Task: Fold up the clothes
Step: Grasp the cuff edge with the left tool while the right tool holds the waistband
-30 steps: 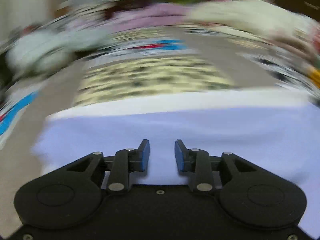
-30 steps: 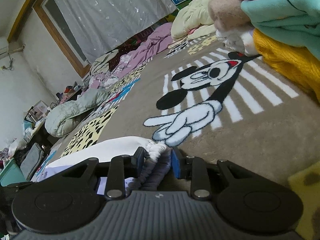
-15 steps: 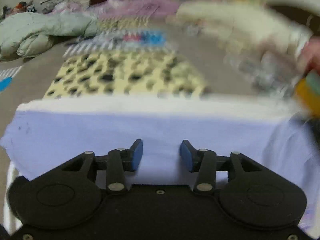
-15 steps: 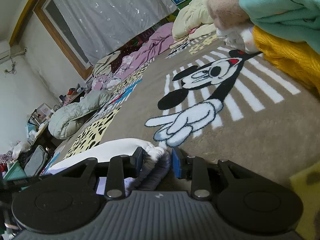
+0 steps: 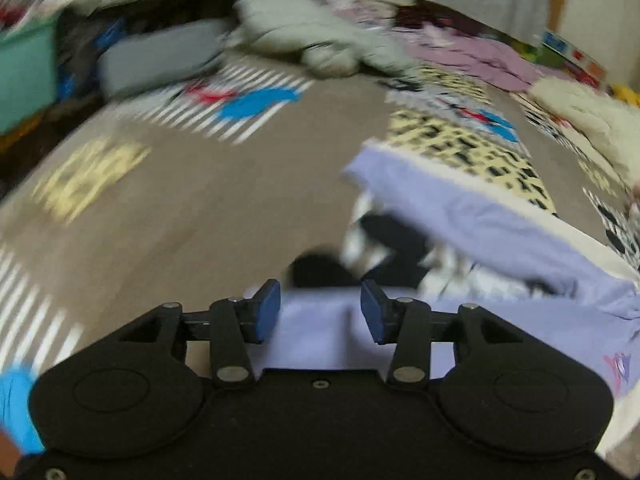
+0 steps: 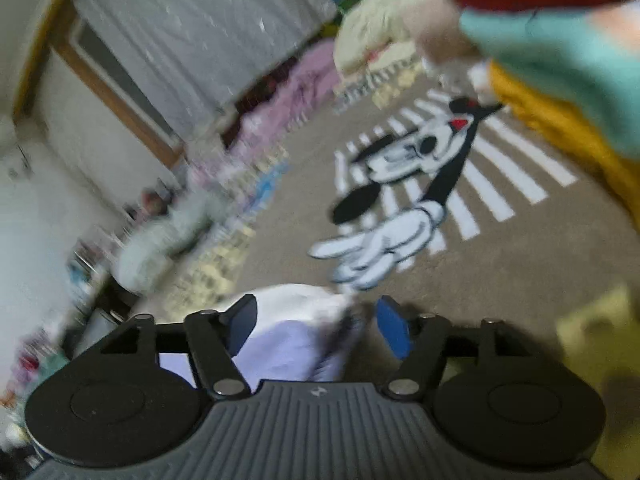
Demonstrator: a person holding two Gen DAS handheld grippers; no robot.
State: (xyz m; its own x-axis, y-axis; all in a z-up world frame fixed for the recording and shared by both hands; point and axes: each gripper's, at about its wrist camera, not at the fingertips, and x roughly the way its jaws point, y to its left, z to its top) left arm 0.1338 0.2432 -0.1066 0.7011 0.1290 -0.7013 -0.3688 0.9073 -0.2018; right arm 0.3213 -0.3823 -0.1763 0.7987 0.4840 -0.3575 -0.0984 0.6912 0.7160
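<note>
A lavender garment [image 5: 500, 236] with a cream edge lies on the patterned brown carpet [image 5: 192, 208], partly folded over itself. My left gripper [image 5: 320, 310] is open, its blue pads just above the garment's near edge, holding nothing. In the right wrist view the same garment [image 6: 288, 340] lies bunched between and below the fingers. My right gripper [image 6: 316, 324] is open wide; the cloth sits loose between its jaws. Both views are blurred by motion.
A pile of clothes, teal [image 6: 560, 40], mustard [image 6: 560, 120] and red, rises at the right. A cartoon mouse [image 6: 412, 176] is printed on the carpet ahead. A grey-green duvet [image 5: 316, 40], a purple blanket [image 5: 480, 56] and a teal box [image 5: 24, 76] lie farther off.
My right gripper has opened and let go of the garment's bunched edge. My left gripper has opened wider and swung left, so the garment now lies to its right.
</note>
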